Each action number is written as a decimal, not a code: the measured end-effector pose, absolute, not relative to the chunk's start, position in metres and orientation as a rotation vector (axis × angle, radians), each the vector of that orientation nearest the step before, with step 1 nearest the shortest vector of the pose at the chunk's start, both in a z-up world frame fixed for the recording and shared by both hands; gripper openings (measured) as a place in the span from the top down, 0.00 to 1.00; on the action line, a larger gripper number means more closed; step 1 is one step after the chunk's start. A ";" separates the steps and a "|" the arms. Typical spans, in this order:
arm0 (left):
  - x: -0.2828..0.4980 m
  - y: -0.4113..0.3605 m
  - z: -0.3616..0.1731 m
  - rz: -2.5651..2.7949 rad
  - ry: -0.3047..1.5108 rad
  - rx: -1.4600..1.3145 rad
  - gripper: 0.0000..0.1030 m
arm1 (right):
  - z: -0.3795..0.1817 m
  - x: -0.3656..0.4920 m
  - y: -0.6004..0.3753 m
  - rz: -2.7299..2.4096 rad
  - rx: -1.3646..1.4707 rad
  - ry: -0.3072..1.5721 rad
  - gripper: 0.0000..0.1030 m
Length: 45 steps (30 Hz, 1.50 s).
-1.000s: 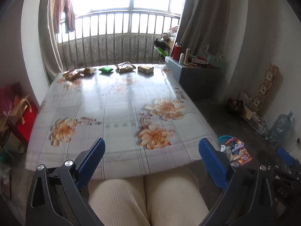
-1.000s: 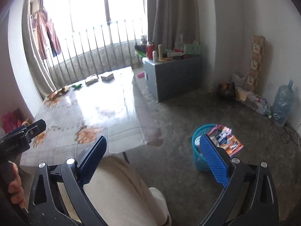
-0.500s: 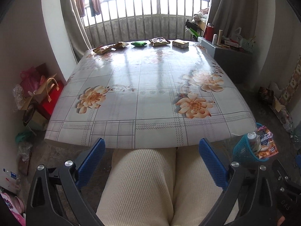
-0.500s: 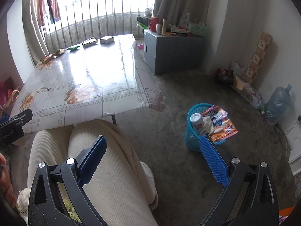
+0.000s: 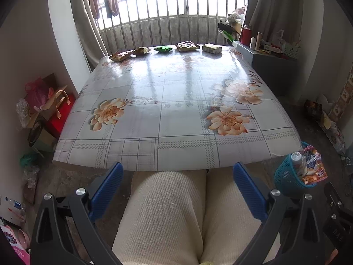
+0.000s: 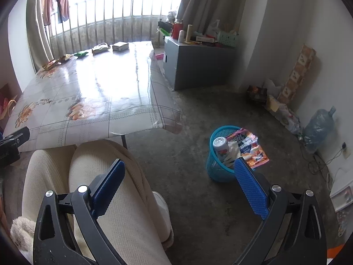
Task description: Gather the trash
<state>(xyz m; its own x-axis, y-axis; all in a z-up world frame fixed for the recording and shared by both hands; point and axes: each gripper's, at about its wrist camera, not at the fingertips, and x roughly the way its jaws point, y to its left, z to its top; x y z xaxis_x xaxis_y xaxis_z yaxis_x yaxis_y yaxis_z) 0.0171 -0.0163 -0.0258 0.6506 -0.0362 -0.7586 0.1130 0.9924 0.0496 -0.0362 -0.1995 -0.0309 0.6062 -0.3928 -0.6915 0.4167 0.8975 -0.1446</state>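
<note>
The left gripper hangs low over the seated person's lap, its blue-padded jaws spread wide with nothing between them. The right gripper is held the same way, jaws wide apart and empty, over the person's right thigh and the concrete floor.

Ahead of the left gripper lies the tabletop, covered in a glossy flower-print cloth. The trash sits in a row along its far edge, by the window railing: a brown-and-yellow snack wrapper at the left end, a crumpled yellow wrapper just beside it, a green packet, a tan snack bag, and a small pale box at the right end. All five are well apart from both grippers.

On the floor to the right of the tabletop, near the right gripper's right jaw, stands a blue mesh wastebasket. It holds a white bottle with a printed label, standing roughly upright, some white crumpled paper, and a colourful snack bag that hangs over the rim. Further back, a grey cabinet stands against the wall with bottles and clutter on top, and a large water jug rests on the floor by the right-hand wall.
</note>
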 end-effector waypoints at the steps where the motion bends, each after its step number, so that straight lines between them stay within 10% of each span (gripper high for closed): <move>1: 0.017 -0.016 -0.026 -0.085 0.860 0.095 0.05 | -0.030 -0.037 -0.199 -0.467 0.032 0.789 0.08; 45: 0.016 -0.015 -0.026 -0.088 0.859 0.096 0.05 | -0.024 -0.037 -0.194 -0.448 0.012 0.767 0.08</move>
<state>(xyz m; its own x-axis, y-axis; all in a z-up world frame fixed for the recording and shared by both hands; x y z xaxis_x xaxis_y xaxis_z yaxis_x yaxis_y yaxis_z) 0.0161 -0.0148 -0.0261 0.6502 -0.0381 -0.7588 0.1157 0.9920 0.0494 -0.0369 -0.1940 -0.0242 0.6308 -0.3866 -0.6728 0.3953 0.9062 -0.1501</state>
